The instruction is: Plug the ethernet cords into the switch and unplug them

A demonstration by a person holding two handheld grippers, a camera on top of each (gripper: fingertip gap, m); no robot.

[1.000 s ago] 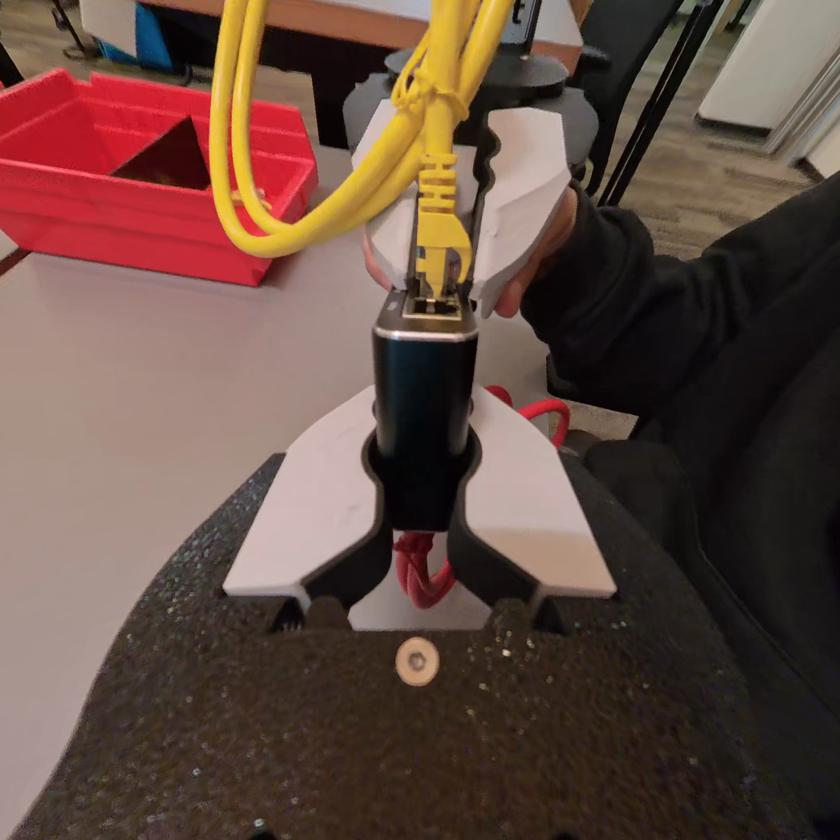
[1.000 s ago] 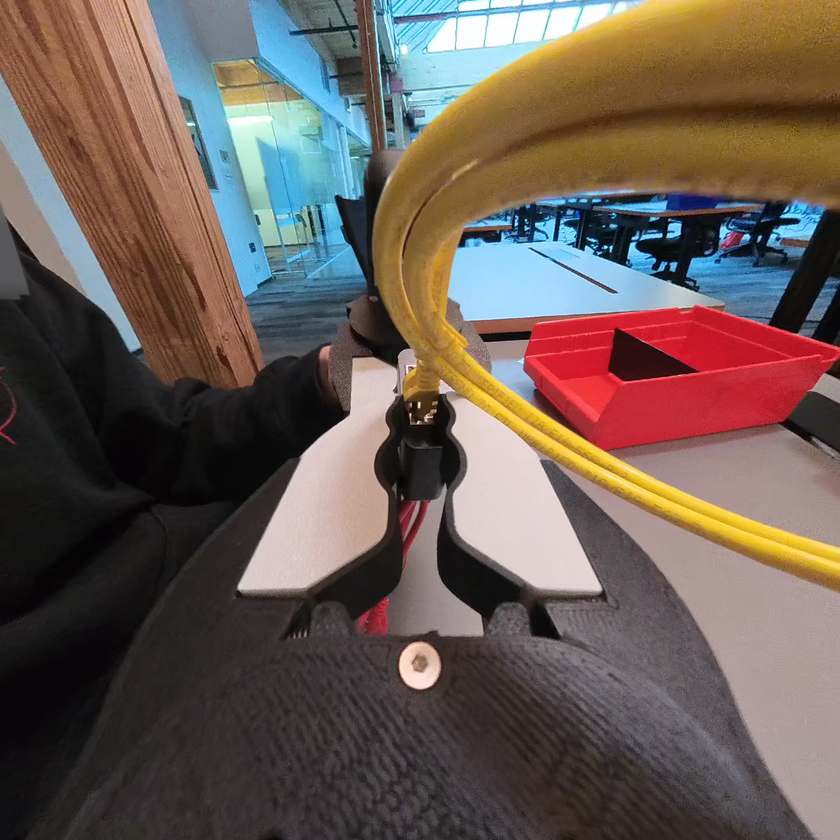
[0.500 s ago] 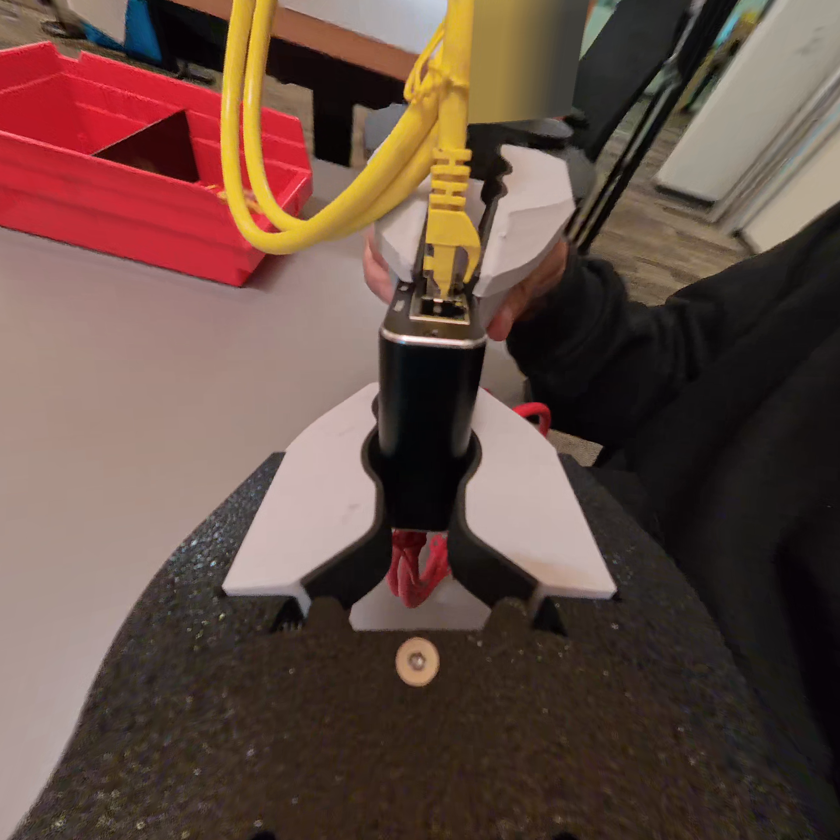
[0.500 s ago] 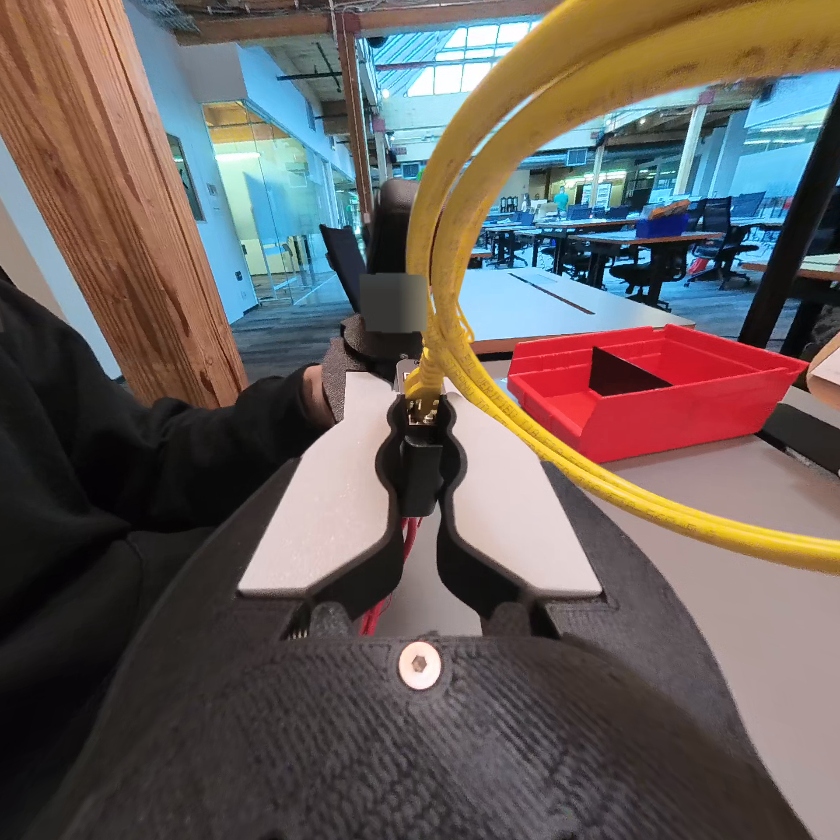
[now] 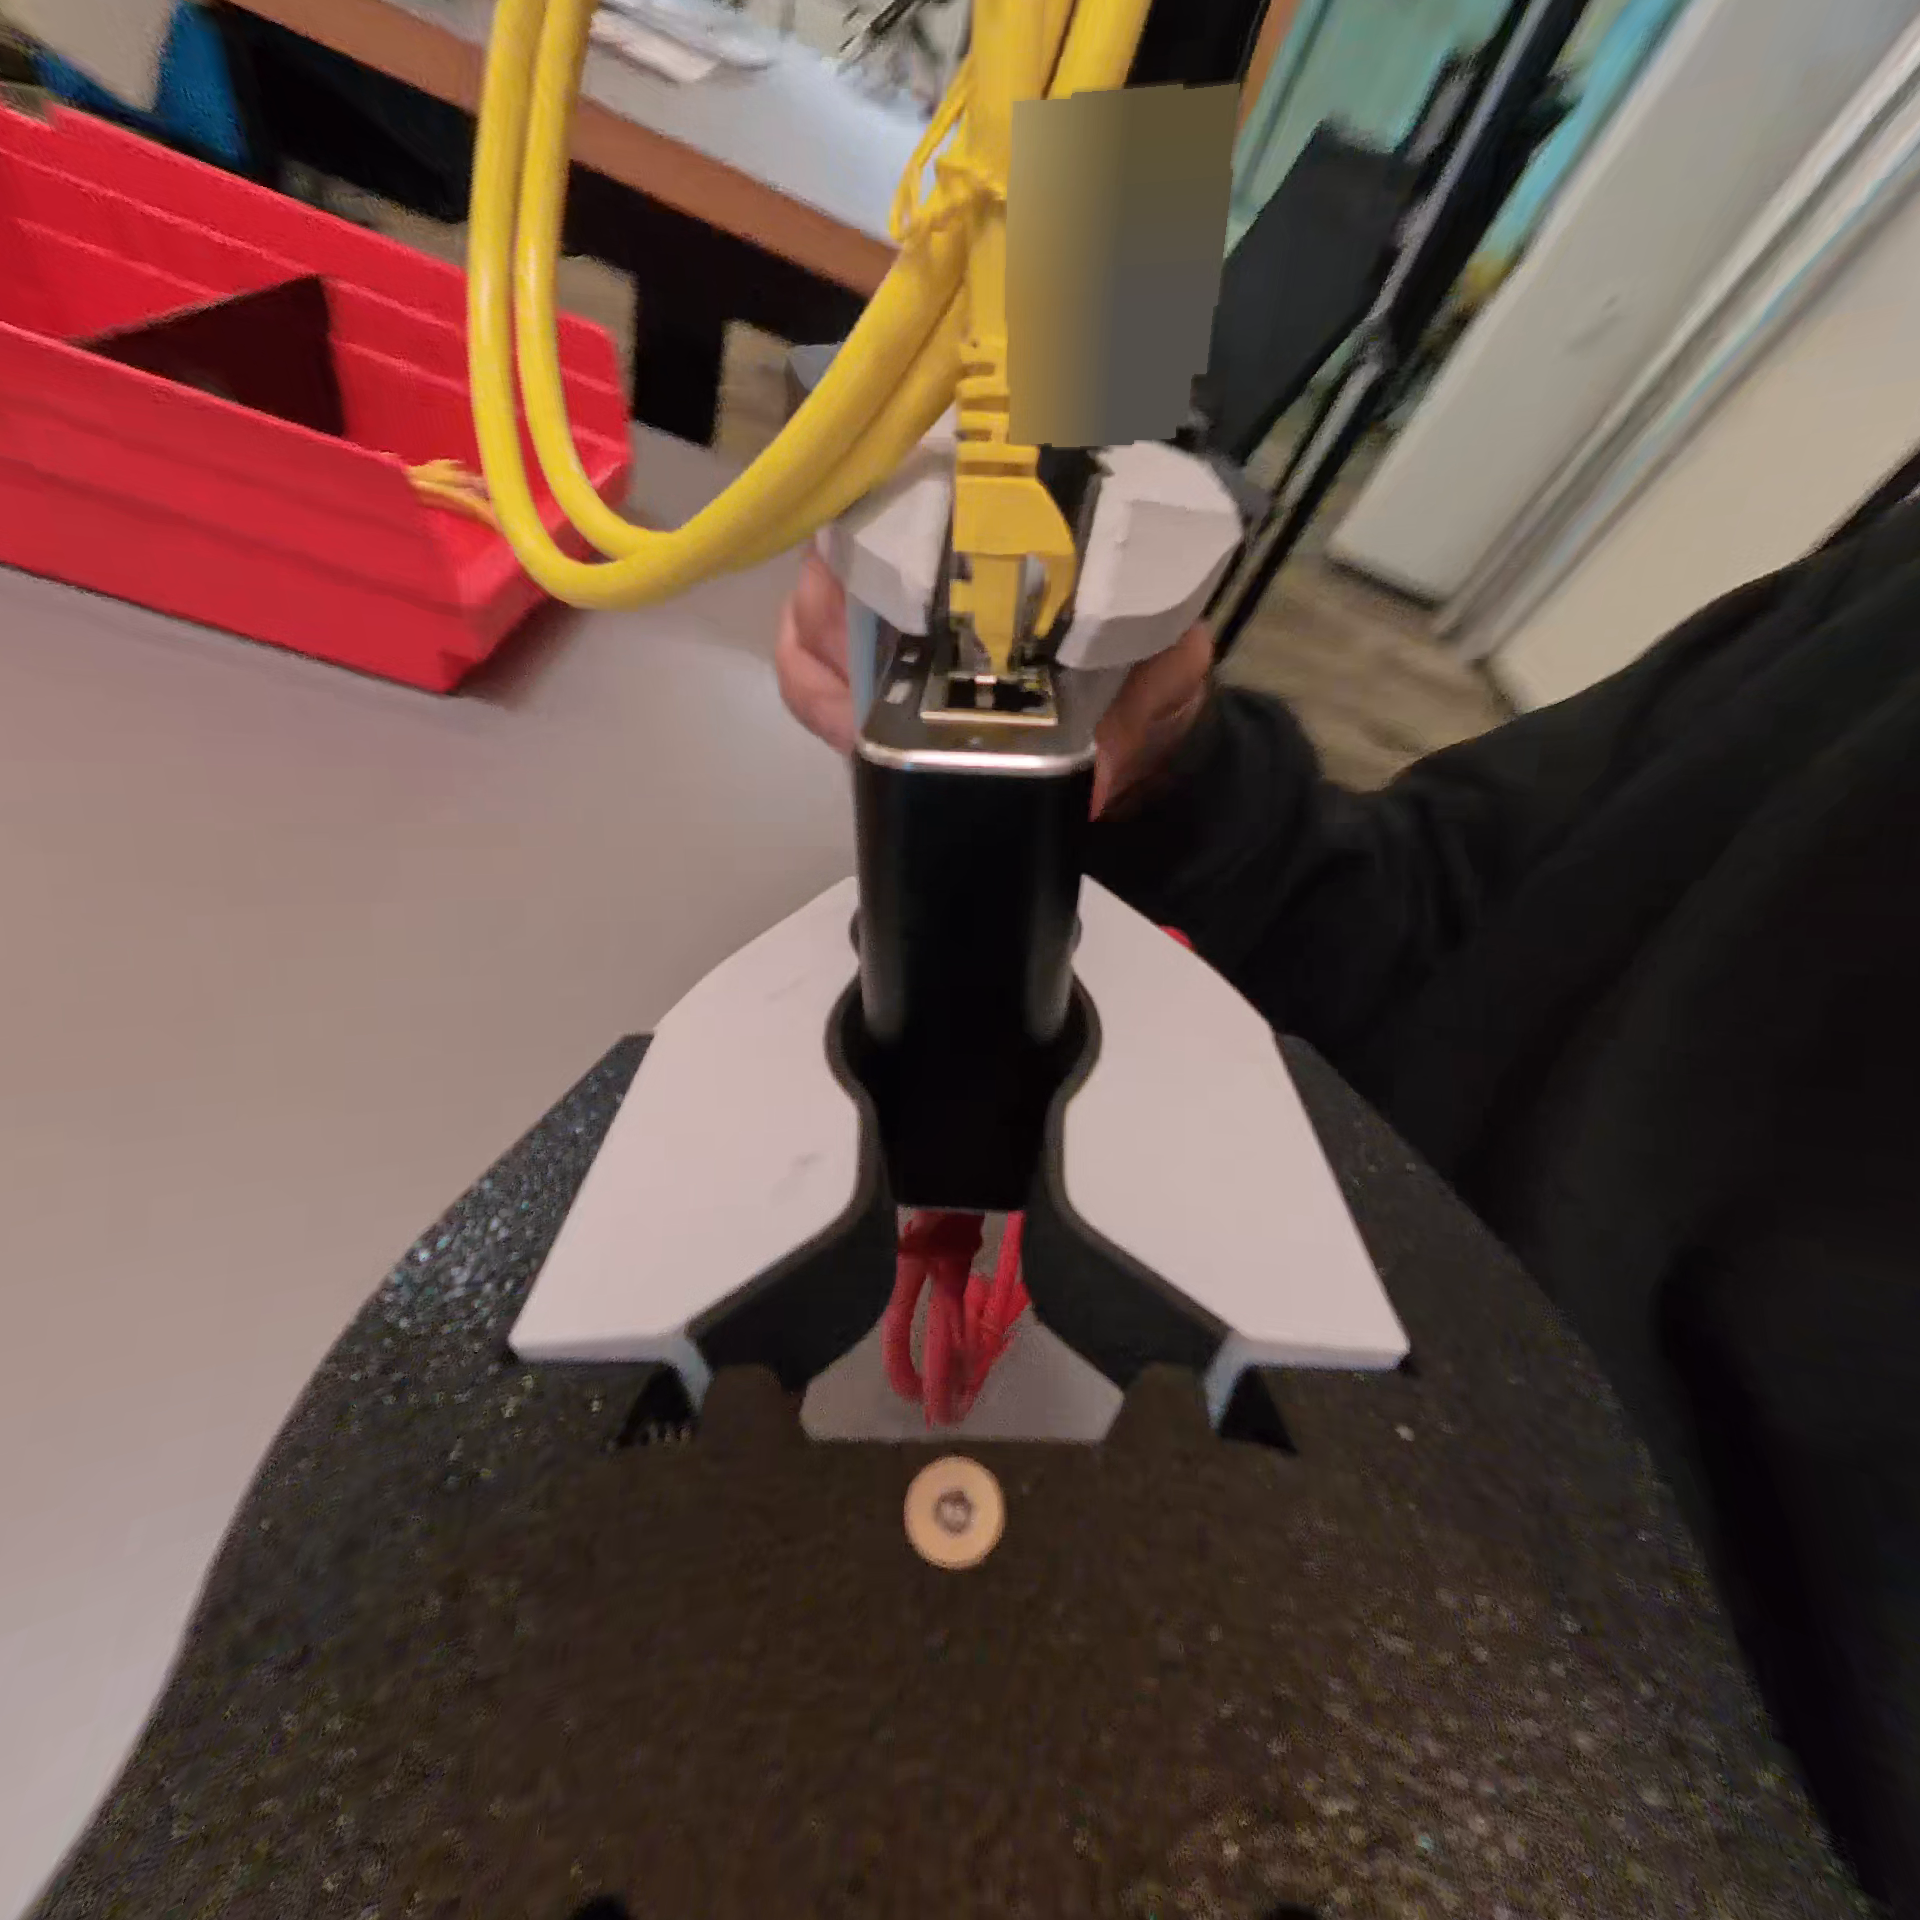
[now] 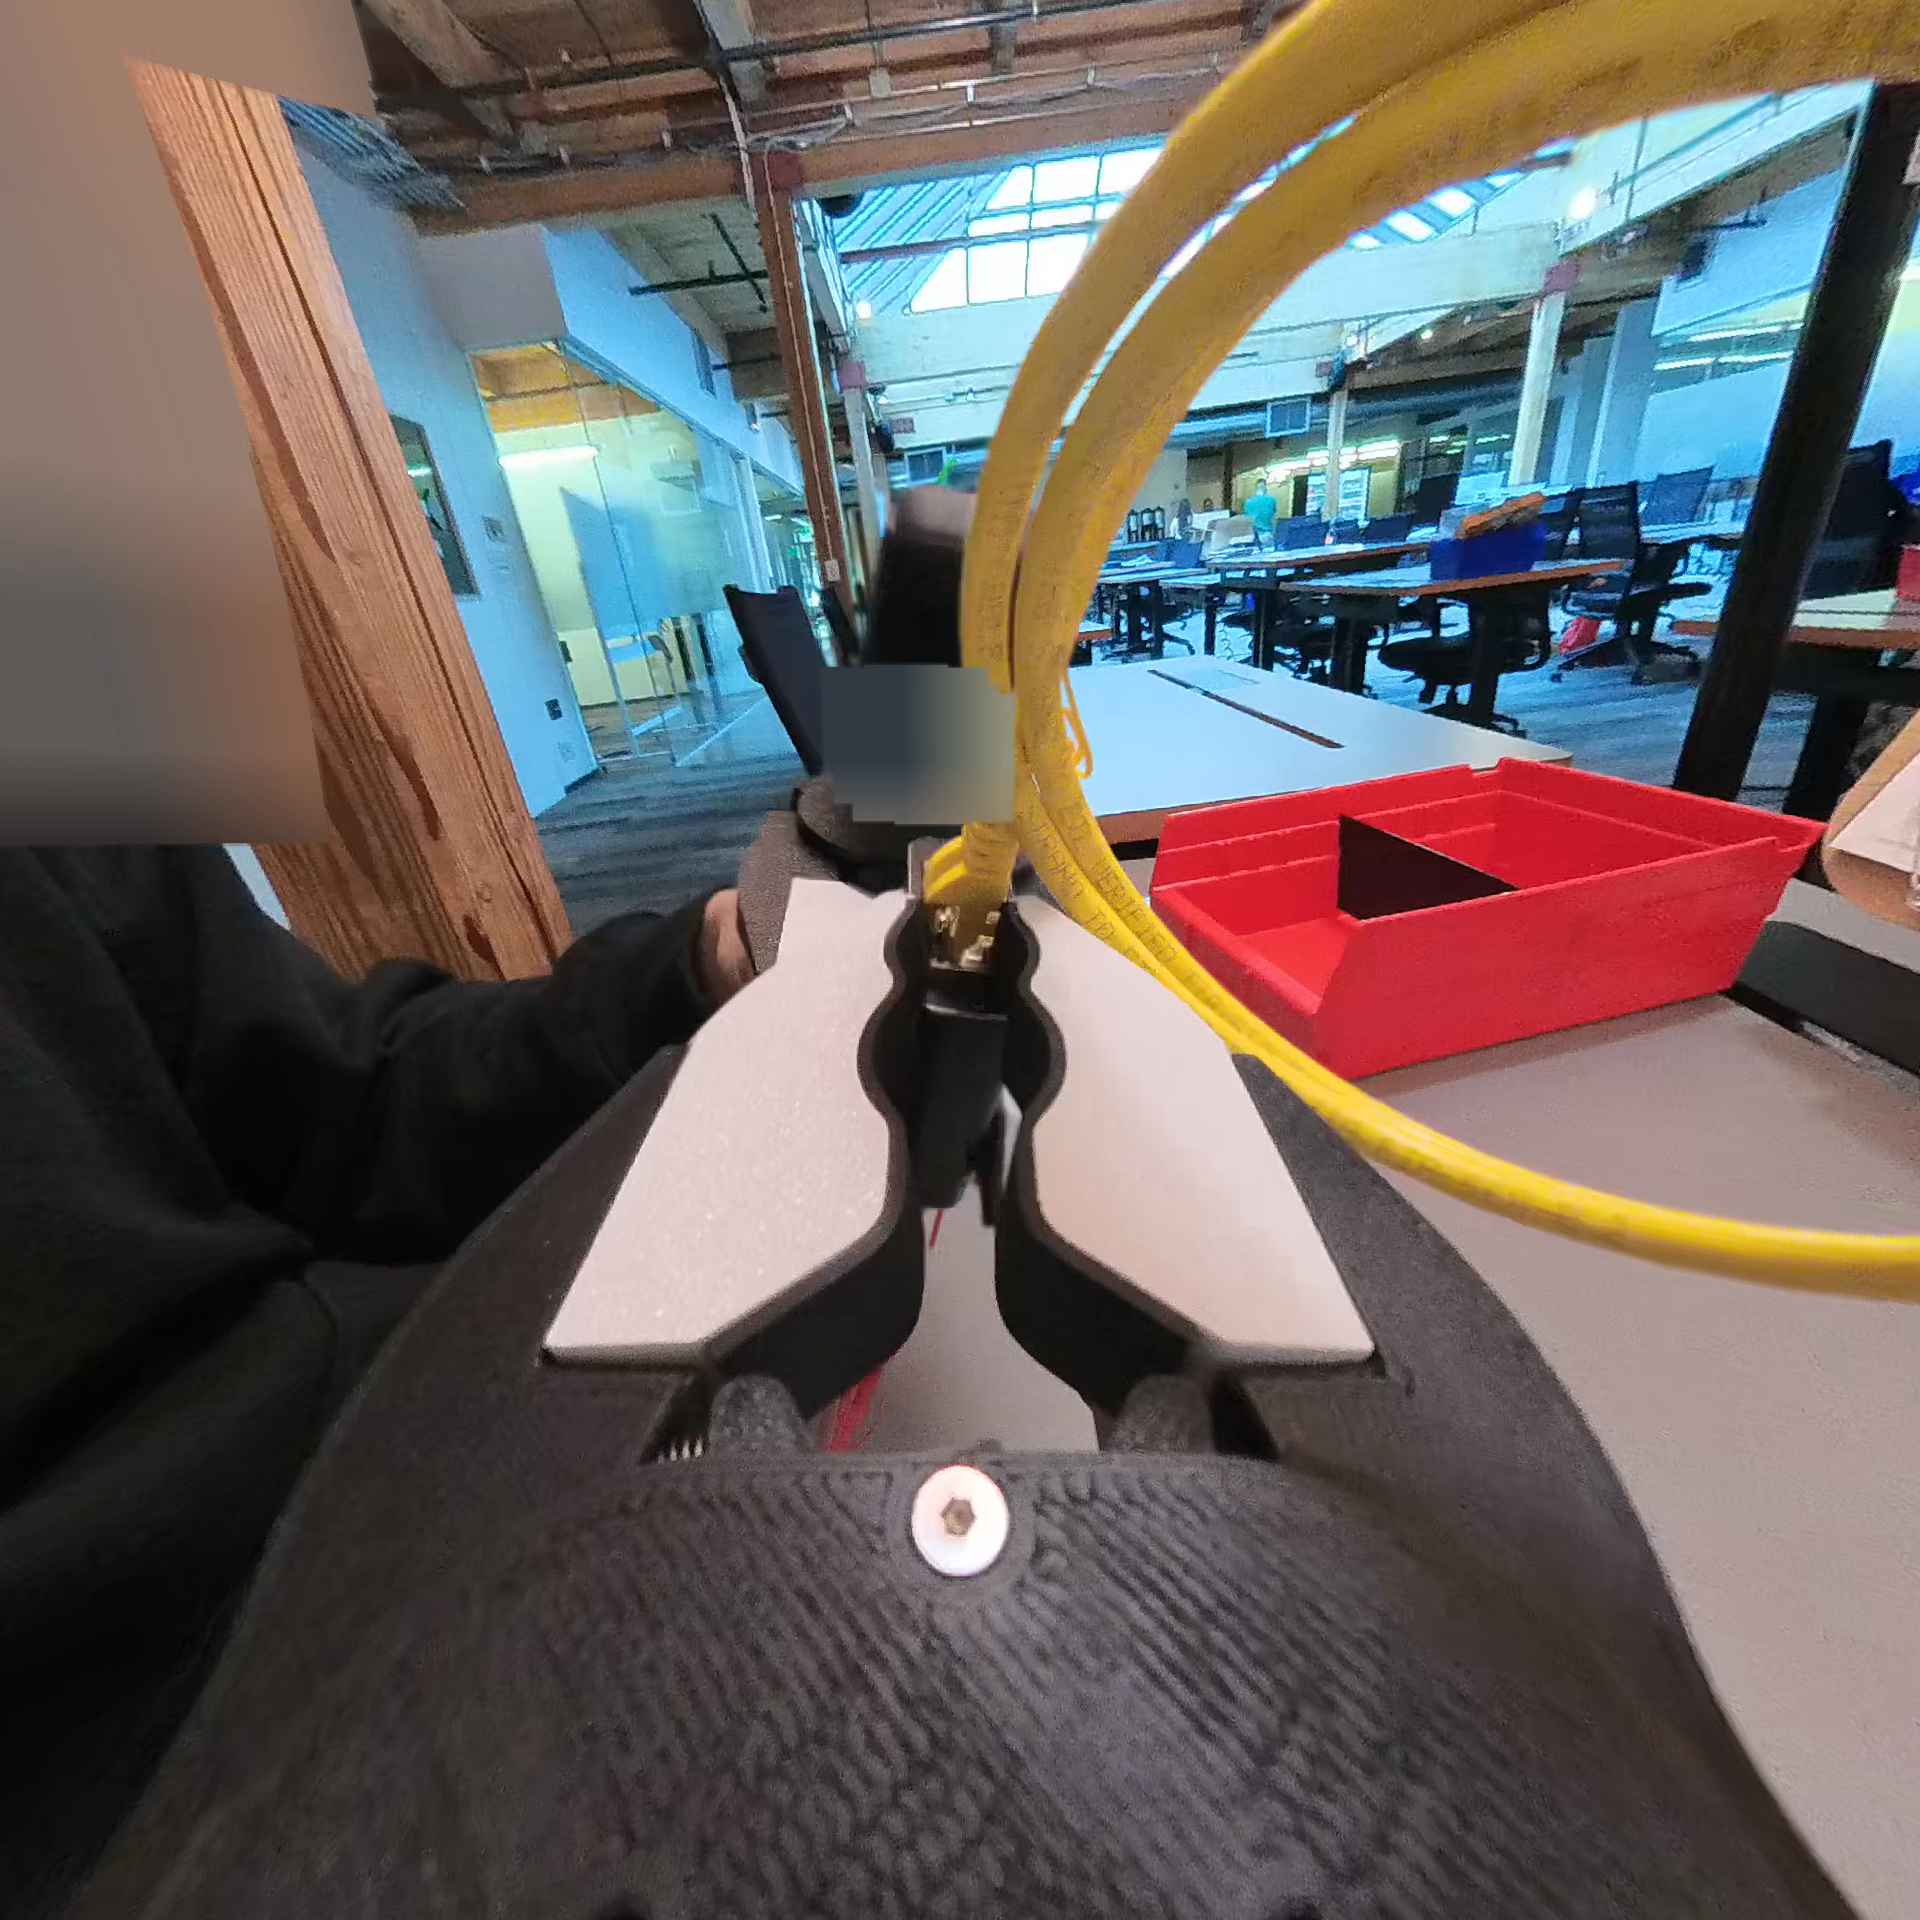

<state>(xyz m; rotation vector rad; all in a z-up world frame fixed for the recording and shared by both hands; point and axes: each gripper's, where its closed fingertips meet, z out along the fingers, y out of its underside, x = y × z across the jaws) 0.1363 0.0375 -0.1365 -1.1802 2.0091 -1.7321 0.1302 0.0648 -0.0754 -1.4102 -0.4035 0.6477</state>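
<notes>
Above tabletop [image 5: 312, 883]: both grippers meet nose to nose, switch held between them, off the surface.
Left gripper [image 5: 961, 1039]: jaws pinching the black switch [image 5: 966, 894] at its lower body; port end points to 12 o'clock, away from cam.
Switch port: silver-rimmed socket faces the right gripper; a second slot sits just beside it at 9 o'clock, partly hidden.
Red cords [image 5: 951, 1320]: hang out the switch's rear end, between left jaws, toward 6 o'clock.
Right gripper [image 6: 961, 987]: jaws pressed on the yellow plug [image 6: 971, 914] w/ a dark block below it; seen from left cam it comes in from 12 o'clock.
Plug vs port: plug tip at the socket mouth, touching or just entering; seated or not, can't tell (motion blur).
Yellow cord [image 5: 540, 416]: two strands loop from the plug boot out to 10 o'clock, then up past frame top; in right cam they arc overhead and sweep to 3 o'clock.
Red bin [image 5: 208, 468]: on tabletop at 10 o'clock in left cam, 2 o'clock in right cam; black divider inside.
Person: black sleeve [image 5: 1455, 831] at 3 o'clock in left cam, hand behind right gripper.
</notes>
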